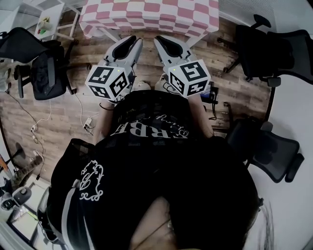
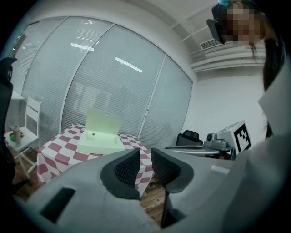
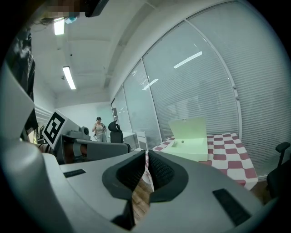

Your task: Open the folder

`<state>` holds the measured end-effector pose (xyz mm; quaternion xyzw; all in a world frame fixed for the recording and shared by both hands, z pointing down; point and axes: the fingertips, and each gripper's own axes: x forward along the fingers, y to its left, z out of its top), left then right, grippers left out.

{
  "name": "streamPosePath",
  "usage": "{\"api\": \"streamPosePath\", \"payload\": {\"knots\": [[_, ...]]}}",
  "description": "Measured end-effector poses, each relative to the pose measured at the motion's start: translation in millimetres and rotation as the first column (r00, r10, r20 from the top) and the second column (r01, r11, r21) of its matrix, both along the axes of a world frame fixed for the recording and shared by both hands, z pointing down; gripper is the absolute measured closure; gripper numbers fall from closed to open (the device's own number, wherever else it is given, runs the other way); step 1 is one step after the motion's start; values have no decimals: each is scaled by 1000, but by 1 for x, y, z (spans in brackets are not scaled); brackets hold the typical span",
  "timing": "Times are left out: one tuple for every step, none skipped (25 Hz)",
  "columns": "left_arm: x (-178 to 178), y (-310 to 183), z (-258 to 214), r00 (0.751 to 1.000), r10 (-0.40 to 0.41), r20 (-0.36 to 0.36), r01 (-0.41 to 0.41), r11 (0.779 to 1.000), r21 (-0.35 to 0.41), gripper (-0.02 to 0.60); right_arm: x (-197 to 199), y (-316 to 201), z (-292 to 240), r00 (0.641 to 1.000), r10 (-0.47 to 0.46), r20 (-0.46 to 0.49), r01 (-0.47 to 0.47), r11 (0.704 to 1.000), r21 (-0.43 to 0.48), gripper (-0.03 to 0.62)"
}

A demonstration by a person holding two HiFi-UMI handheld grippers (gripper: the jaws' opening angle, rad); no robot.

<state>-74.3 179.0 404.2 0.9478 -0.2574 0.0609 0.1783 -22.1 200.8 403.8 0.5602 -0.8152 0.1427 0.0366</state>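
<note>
The pale green folder [image 2: 100,134] lies on the red-and-white checked table [image 2: 59,150] with its lid standing up; the right gripper view shows the folder [image 3: 191,141] the same way. The head view shows only the table [image 1: 146,14], not the folder. Both grippers are held close to the person's body, over the wood floor and short of the table edge. My left gripper [image 1: 128,45] [image 2: 145,157] has a narrow gap between its pads and holds nothing. My right gripper [image 1: 167,45] [image 3: 146,159] is shut and empty.
Black office chairs stand at the left [image 1: 41,63], upper right [image 1: 279,49] and lower right [image 1: 269,146]. A small white chair [image 2: 27,123] with items sits left of the table. Cables [image 1: 88,124] lie on the floor. A person [image 3: 98,129] stands far back.
</note>
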Motion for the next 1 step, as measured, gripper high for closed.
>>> {"api": "streamPosePath", "payload": {"knots": [[1,0,0,1000,1,0,-1,1000,1,492,0,1,0,1000,0,-1,0,1000,1,568]]}}
